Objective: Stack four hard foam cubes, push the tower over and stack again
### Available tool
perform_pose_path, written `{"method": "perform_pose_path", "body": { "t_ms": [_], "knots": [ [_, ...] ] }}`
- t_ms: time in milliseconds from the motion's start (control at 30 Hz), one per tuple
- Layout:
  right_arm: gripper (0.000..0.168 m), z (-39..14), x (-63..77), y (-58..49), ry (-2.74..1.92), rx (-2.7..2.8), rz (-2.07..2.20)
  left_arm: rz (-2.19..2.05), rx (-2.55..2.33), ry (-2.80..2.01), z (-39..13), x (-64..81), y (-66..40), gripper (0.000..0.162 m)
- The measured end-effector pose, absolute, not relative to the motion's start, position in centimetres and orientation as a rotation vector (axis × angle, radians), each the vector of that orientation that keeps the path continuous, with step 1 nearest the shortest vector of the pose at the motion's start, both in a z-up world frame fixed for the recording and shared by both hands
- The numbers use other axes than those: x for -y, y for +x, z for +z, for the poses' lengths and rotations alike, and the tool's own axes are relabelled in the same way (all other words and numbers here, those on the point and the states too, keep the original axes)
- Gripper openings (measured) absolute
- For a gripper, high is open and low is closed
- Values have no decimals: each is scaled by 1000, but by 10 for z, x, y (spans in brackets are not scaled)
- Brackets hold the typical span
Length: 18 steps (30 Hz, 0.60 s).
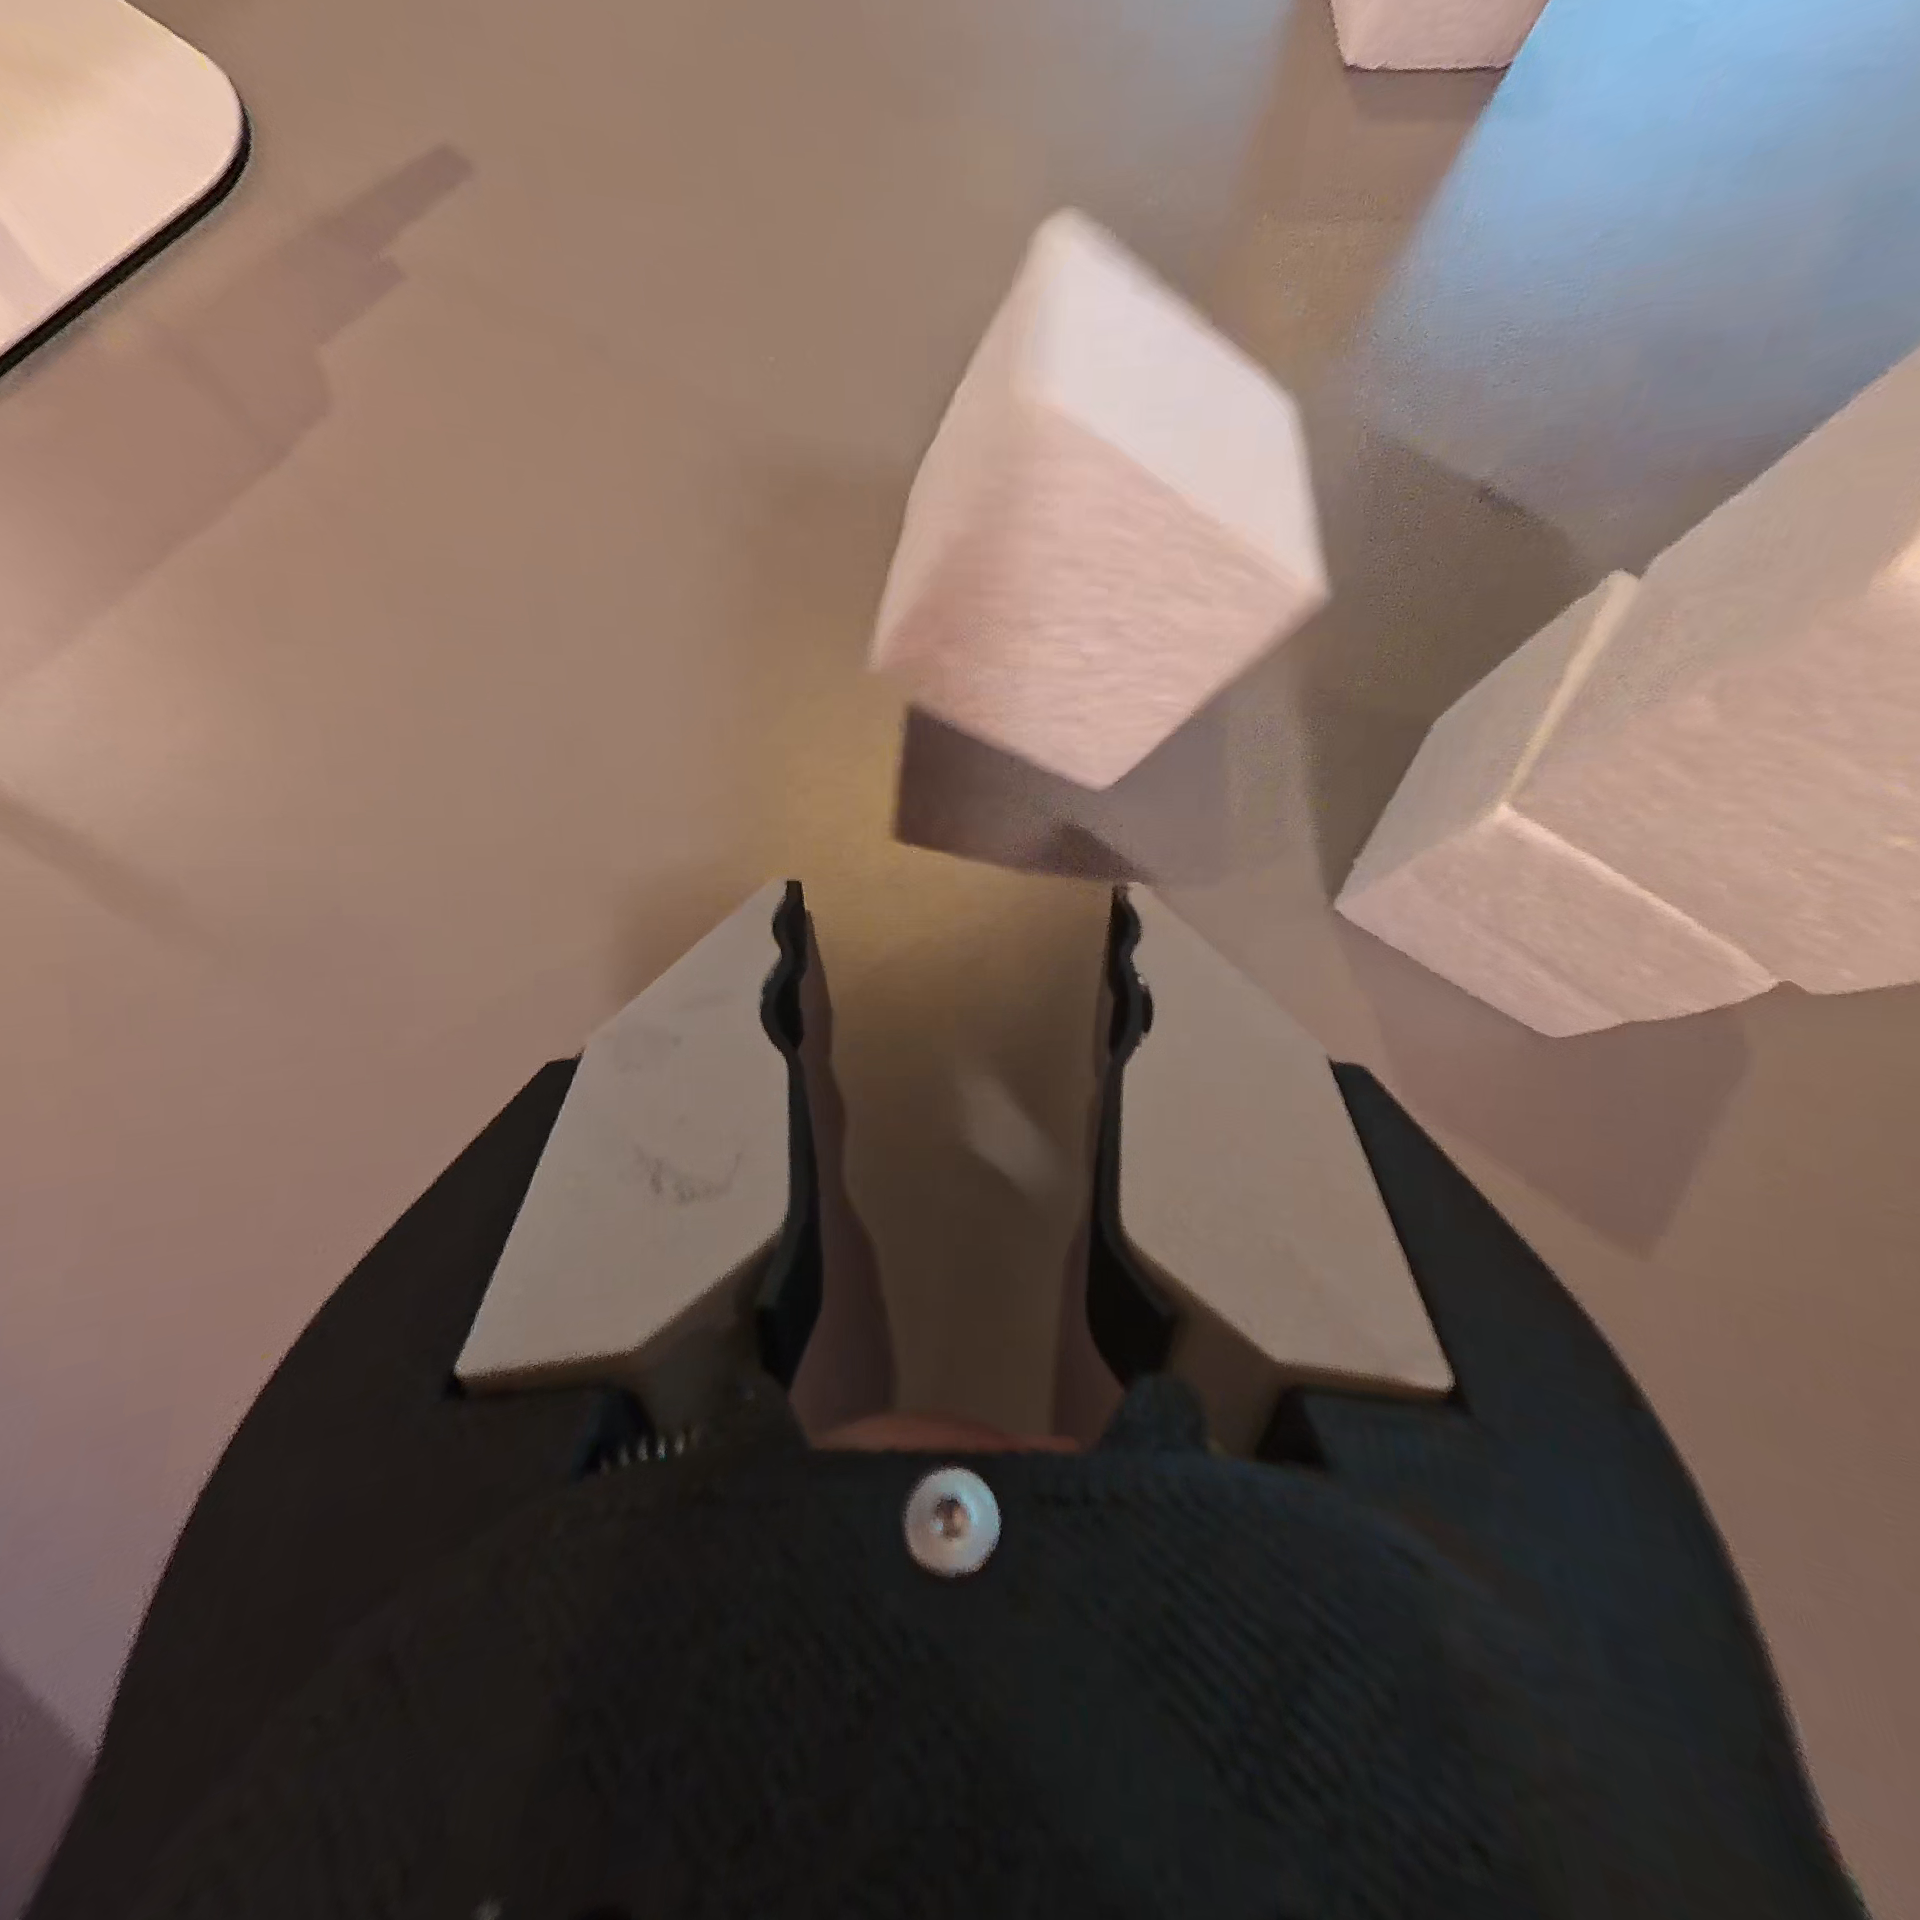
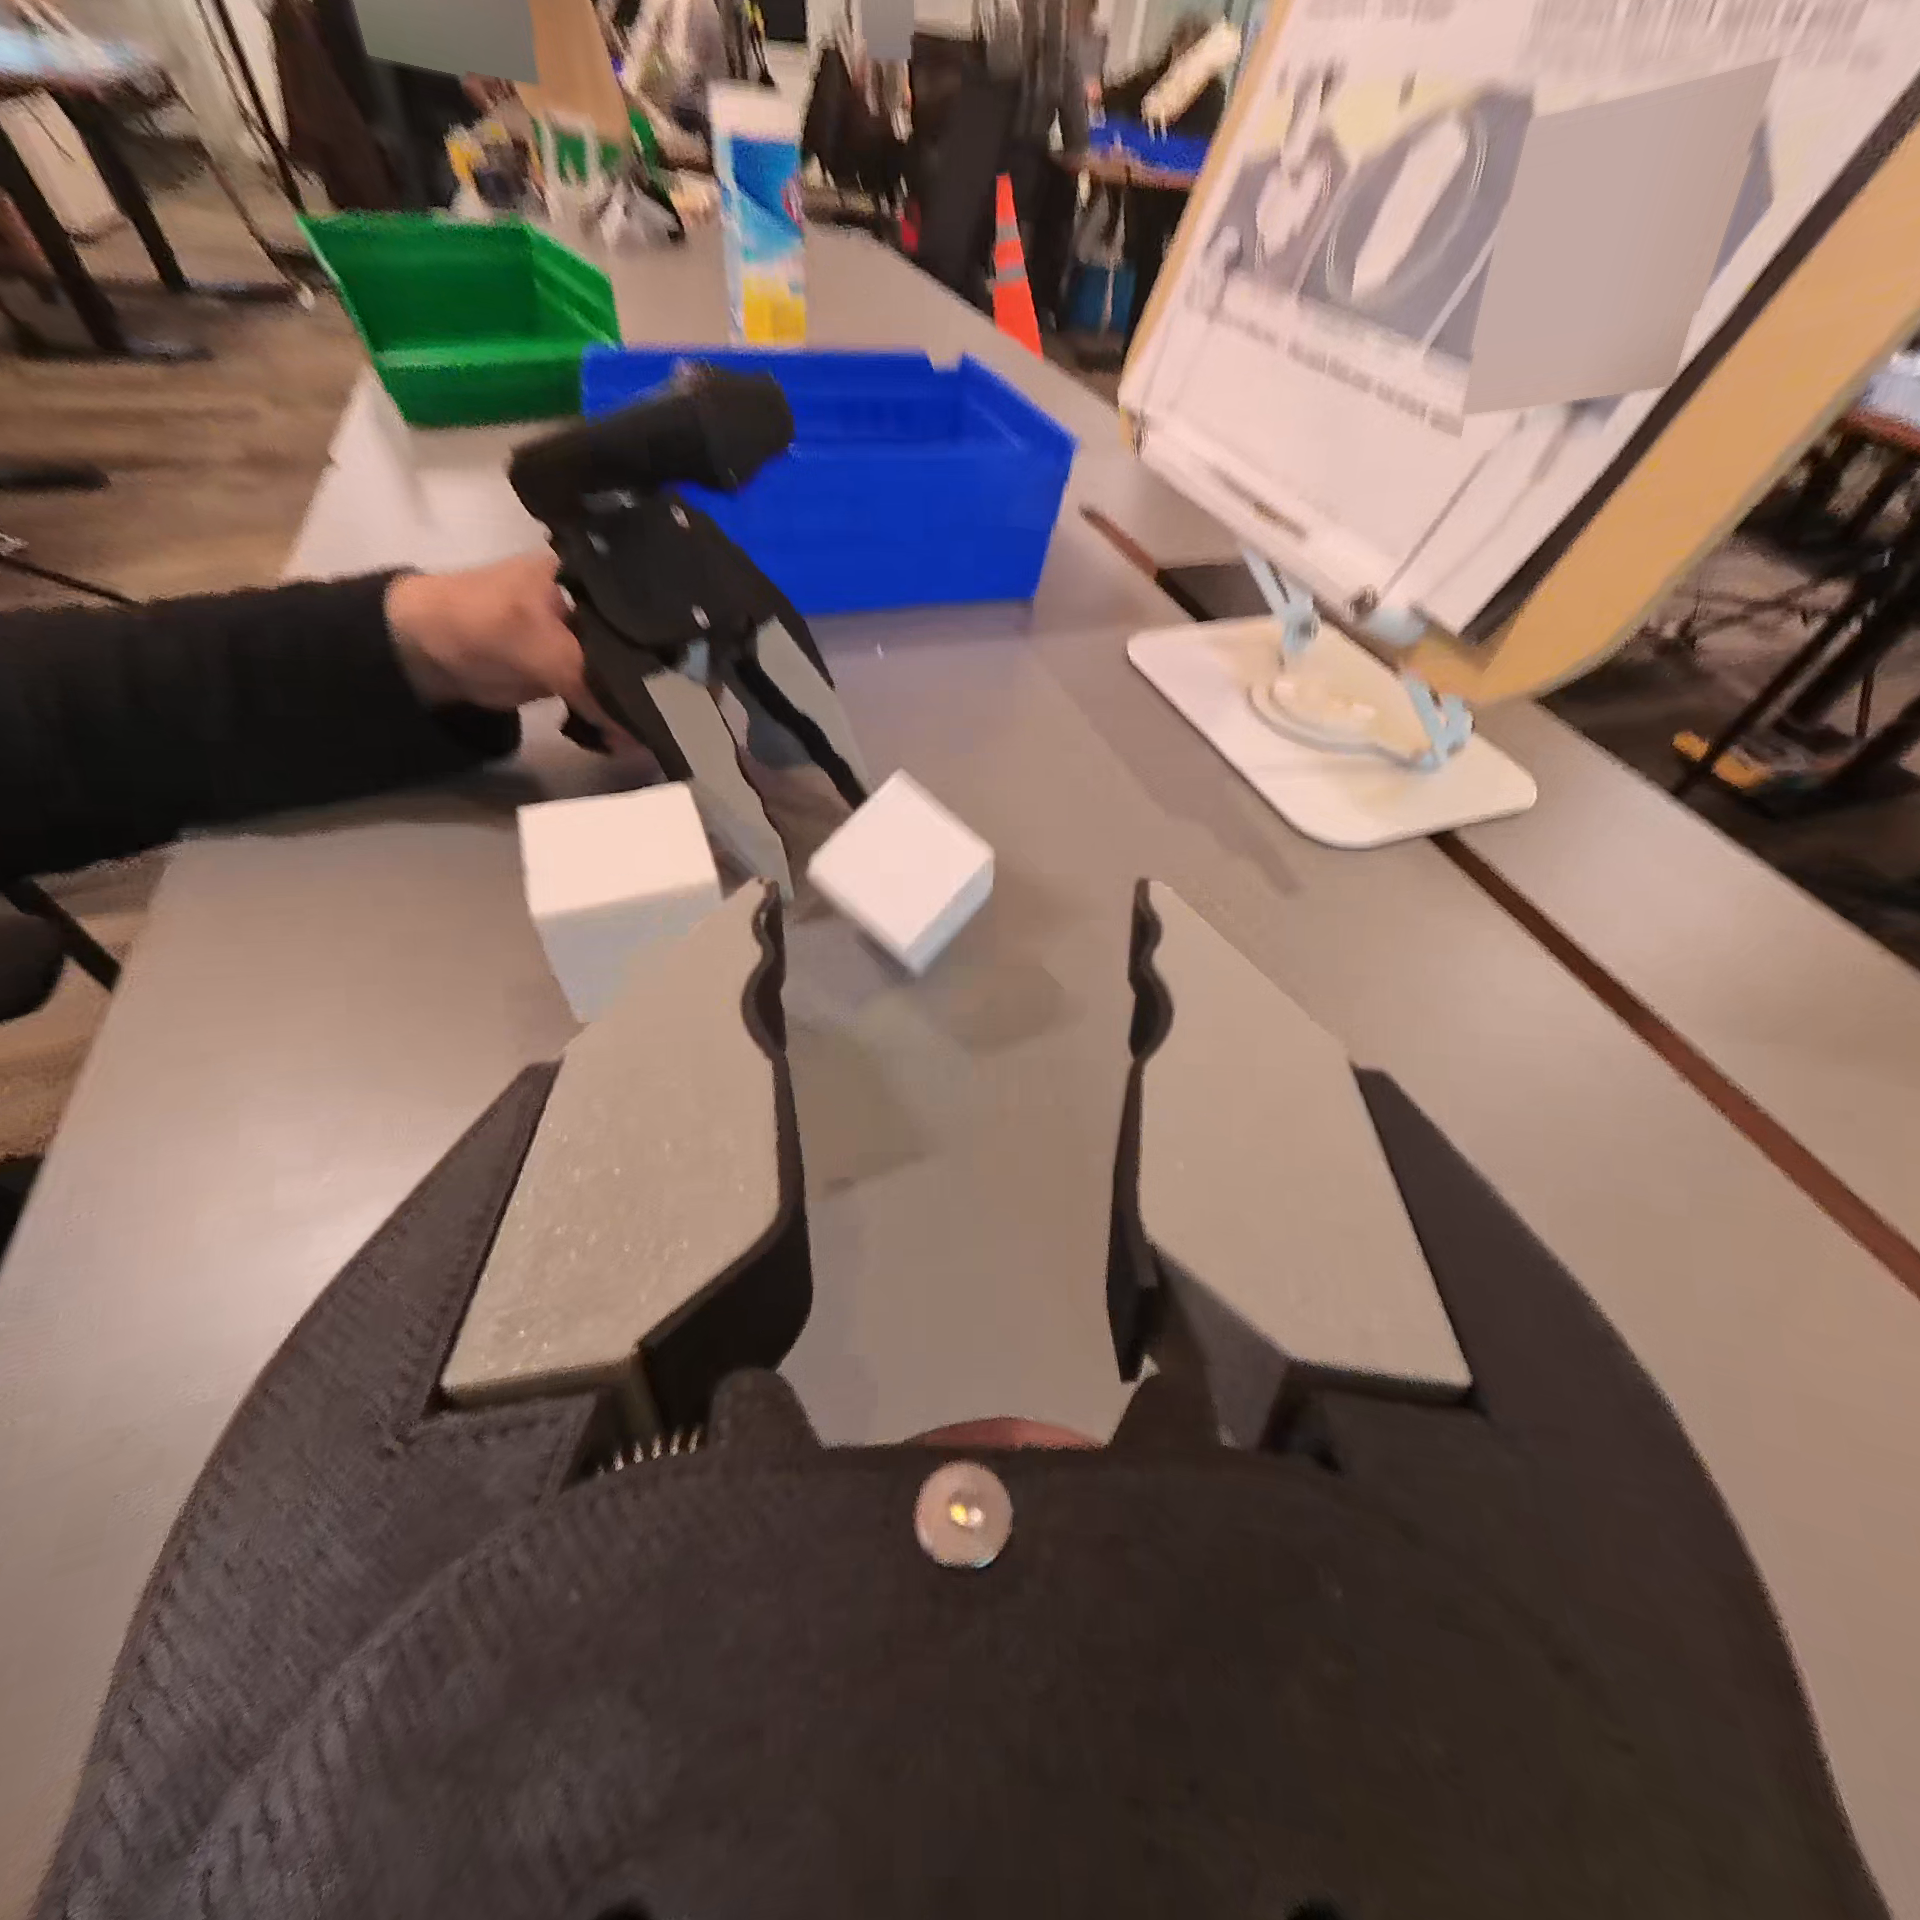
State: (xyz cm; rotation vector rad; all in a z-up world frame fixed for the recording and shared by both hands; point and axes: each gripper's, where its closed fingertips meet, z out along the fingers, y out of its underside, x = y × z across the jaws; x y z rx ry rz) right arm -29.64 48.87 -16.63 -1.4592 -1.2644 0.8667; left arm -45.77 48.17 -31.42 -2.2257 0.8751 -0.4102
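A white foam cube (image 1: 1101, 520) is tilted on a corner, motion-blurred, just beyond my left gripper's (image 1: 956, 894) fingertips and not between them. That gripper is open and empty, pointing down at the grey table (image 1: 520, 623). Two more white cubes (image 1: 1662, 810) lie pressed together to its right, and another (image 1: 1423, 31) is cut off at the top edge. In the right wrist view, my right gripper (image 2: 956, 894) is open and empty above the table. Beyond it are the tilted cube (image 2: 904, 883), an upright cube (image 2: 613, 883) and the left gripper (image 2: 821, 836) in a hand.
A white stand base (image 2: 1340, 769) holding a poster board (image 2: 1455, 260) stands at the right; it also shows in the left wrist view (image 1: 104, 156). A blue bin (image 2: 914, 488) and a green bin (image 2: 468, 312) sit farther back. A seam (image 2: 1662, 1060) splits the table on the right. The gap from one gripper's tips to the other's is roughly 25 cm.
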Motion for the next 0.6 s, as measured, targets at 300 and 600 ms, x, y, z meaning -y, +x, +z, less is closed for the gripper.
{"method": "perform_pose_path", "body": {
  "t_ms": [300,600],
  "knots": [
    [64,-215,-497,-316,-1612,1358,718,-425,-837,-2243,-314,-483,-463,57],
    [59,-235,-548,-270,-1796,1232,320,-407,-835,-2252,-315,-483,-465,57]
  ]
}}
